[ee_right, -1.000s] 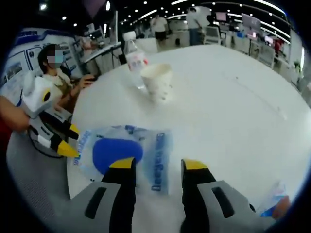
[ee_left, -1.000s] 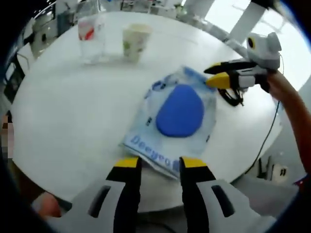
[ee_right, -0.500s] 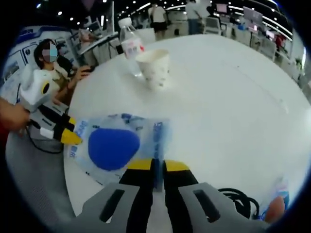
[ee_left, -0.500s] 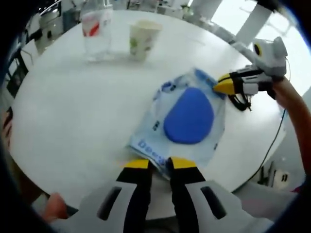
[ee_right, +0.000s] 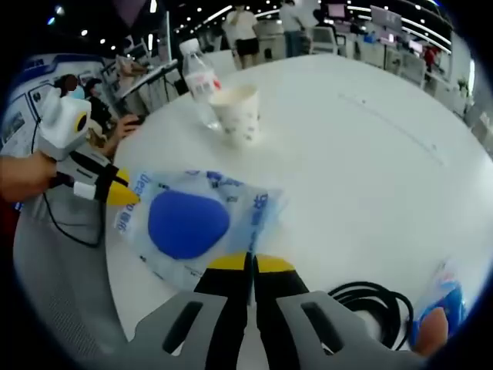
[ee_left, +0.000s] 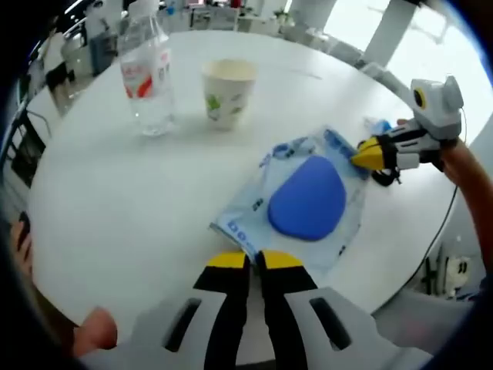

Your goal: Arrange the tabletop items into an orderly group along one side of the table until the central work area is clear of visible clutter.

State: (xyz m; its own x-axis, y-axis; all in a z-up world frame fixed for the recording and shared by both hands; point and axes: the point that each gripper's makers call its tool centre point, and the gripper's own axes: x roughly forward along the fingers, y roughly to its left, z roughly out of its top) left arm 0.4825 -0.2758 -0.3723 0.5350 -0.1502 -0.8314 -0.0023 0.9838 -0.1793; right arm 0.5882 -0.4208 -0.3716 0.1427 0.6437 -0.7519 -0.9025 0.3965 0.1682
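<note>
Near the table's rim (ee_left: 92, 231), the clear packet (ee_left: 304, 204) with its blue pad lies flat, long axis running between the two grippers. Left gripper (ee_left: 248, 260) is clamped on one end; right gripper (ee_right: 250, 264) pinches the opposite end, so both are equally placed to carry it. Water bottle (ee_left: 146, 73) and paper cup (ee_left: 227, 94) stand farther in, close together; judging by that, the packet should travel toward them.
</note>
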